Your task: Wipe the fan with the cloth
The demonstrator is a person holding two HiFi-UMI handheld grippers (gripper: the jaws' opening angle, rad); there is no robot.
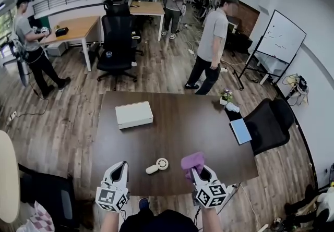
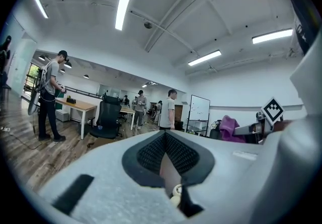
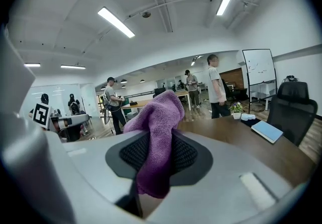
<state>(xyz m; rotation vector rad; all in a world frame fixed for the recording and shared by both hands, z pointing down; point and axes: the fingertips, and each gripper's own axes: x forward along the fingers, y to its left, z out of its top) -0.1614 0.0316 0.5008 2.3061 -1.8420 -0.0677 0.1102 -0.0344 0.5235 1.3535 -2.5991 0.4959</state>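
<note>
1. The left gripper (image 1: 119,169) hangs over the table's near edge. Its jaws are pressed together with nothing between them.
2. The right gripper (image 1: 197,172) sits to the right of it, also at the near edge. It is clamped on the purple cloth (image 1: 192,161), which bunches above the jaws and hangs down between them.
3. The fan (image 1: 158,165), small, white and handheld, lies flat on the table between the two grippers. It is just past their tips and touches neither.
4. The table (image 1: 182,121) is dark brown wood. The wood is bare all round the fan and across the whole middle, so nothing lies between either gripper and the fan.
5. A white box (image 1: 134,114) lies left of centre towards the far side, well apart from the fan. A blue notebook (image 1: 240,131) lies at the right edge, and a small potted plant (image 1: 225,95) stands at the far right corner.
6. A black chair (image 1: 269,121) is drawn up close to the right edge beside the notebook. Another dark chair (image 1: 49,192) stands off the near left corner.
7. Past the far edge the wooden floor (image 1: 156,66) is open. A person (image 1: 211,43) stands just beyond the far right part of the table, and a black office chair (image 1: 116,43) stands beyond the far left. A whiteboard (image 1: 282,37) stands at the far right, with desks and more people deeper in the room.
</note>
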